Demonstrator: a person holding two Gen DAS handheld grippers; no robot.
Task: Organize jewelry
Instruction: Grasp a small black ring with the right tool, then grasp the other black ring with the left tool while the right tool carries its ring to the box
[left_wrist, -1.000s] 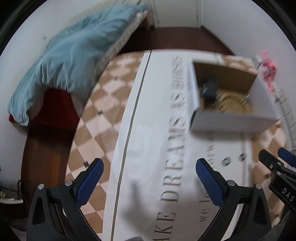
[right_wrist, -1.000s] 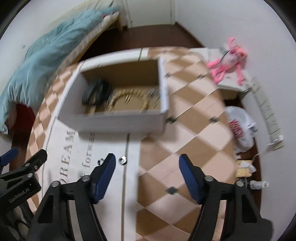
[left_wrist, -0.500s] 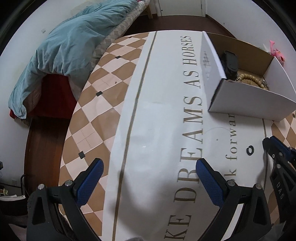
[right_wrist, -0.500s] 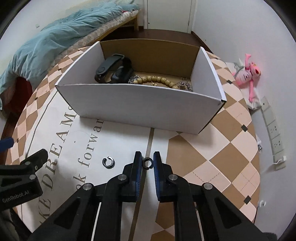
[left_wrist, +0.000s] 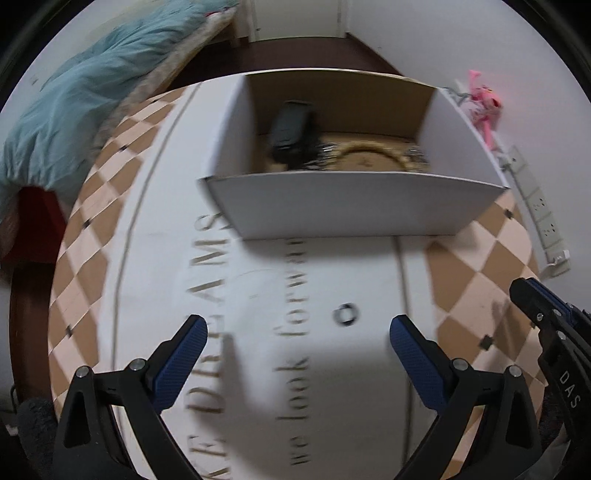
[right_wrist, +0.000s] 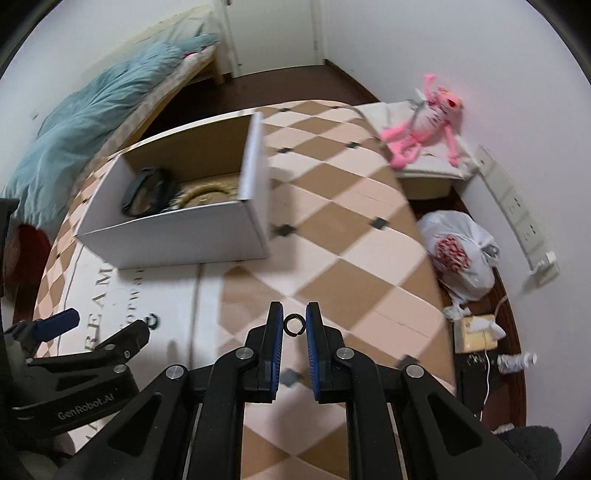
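My right gripper (right_wrist: 294, 323) is shut on a small silver ring (right_wrist: 294, 324) and holds it above the checkered tablecloth. My left gripper (left_wrist: 295, 332) is open and empty above the white runner. A second small ring (left_wrist: 345, 314) lies on the runner between its fingers, nearer the right one; it also shows in the right wrist view (right_wrist: 152, 320). The white cardboard box (left_wrist: 354, 206) stands beyond, holding a black band (left_wrist: 291, 129) and a gold bead bracelet (left_wrist: 369, 153). The box (right_wrist: 177, 229) sits at the left in the right wrist view.
The table has a brown checkered cloth (right_wrist: 351, 236) with a white lettered runner (left_wrist: 207, 295). A bed with a teal blanket (left_wrist: 74, 107) lies at the left. A pink plush toy (right_wrist: 424, 122), a white plastic bag (right_wrist: 458, 254) and wall sockets (right_wrist: 517, 218) are at the right.
My right gripper closed on the ring on the table and has lifted it, swinging right. My left gripper moved toward the box, over the other ring.
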